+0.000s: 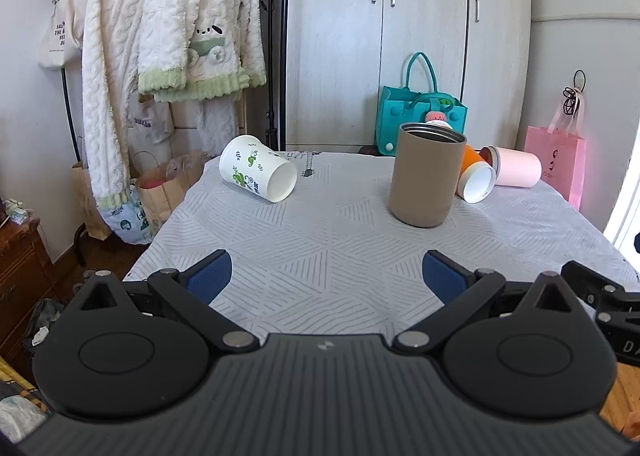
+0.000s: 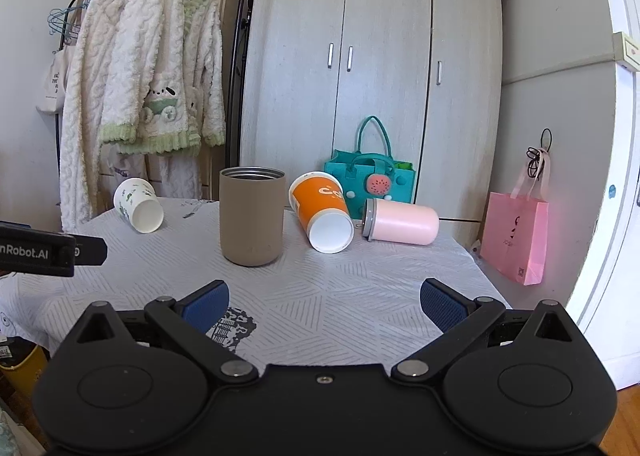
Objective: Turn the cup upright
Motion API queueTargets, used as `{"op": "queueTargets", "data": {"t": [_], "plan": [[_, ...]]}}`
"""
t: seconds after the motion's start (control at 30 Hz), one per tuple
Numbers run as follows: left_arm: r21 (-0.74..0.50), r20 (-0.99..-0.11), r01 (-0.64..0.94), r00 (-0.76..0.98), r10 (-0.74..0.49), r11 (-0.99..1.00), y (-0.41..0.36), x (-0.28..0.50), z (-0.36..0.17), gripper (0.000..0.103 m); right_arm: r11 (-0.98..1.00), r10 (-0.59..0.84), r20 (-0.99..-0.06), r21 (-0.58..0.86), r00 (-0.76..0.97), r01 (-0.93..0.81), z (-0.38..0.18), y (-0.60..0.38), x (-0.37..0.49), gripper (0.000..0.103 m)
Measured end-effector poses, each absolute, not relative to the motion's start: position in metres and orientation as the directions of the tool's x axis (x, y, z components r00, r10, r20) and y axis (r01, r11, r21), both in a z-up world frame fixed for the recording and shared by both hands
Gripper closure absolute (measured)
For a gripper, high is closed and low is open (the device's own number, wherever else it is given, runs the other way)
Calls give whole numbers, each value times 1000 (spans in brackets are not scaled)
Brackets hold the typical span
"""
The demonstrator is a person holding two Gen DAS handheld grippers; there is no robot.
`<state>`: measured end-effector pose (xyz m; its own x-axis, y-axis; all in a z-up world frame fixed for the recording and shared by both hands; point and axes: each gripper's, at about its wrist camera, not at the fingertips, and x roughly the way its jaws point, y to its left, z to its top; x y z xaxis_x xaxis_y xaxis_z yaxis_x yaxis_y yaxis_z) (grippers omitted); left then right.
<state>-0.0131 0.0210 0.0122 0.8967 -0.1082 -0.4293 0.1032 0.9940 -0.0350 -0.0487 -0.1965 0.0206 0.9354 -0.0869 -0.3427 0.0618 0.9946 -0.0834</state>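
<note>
Both of your claws are spread wide with nothing between the blue pads. Your left claw (image 1: pixel 327 276) and right claw (image 2: pixel 325 304) hang over the near part of the desk (image 1: pixel 320 248), well apart from every cup. The tan tumbler (image 2: pixel 252 215) is the only one standing upright, mouth up, mid-desk. The white leaf-print cup (image 1: pixel 258 168) lies on its side at the far left, mouth facing you. The orange cup (image 2: pixel 322 211) lies tipped just right of the tumbler, white mouth toward you, and the pink tumbler (image 2: pixel 402 223) lies sideways beside it. There's a teal bag (image 2: pixel 370 179) behind them and a pink bag (image 2: pixel 516 238) off to the right.
</note>
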Motion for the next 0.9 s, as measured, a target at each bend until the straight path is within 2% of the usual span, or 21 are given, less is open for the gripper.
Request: {"op": "queueTargets", "data": {"t": [0.2,0.43,0.63,0.9], "plan": [[-56,-419,94,901,-109,994,27,-11,9,0,992,-119,-344,-86,931,95,19,-196,-46,0],[35,-383,81,922,-61,996,24,-15,6,0,989,-145,-355,-60,924,132,17,-200,-44,0],[32,-373,93,925,-75,995,23,-18,7,0,988,-154,-357,-53,921,144,17,-200,-45,0],[64,-364,57,931,-30,996,19,-21,7,0,987,-158,-359,-50,920,150,17,-202,-47,0]]}}
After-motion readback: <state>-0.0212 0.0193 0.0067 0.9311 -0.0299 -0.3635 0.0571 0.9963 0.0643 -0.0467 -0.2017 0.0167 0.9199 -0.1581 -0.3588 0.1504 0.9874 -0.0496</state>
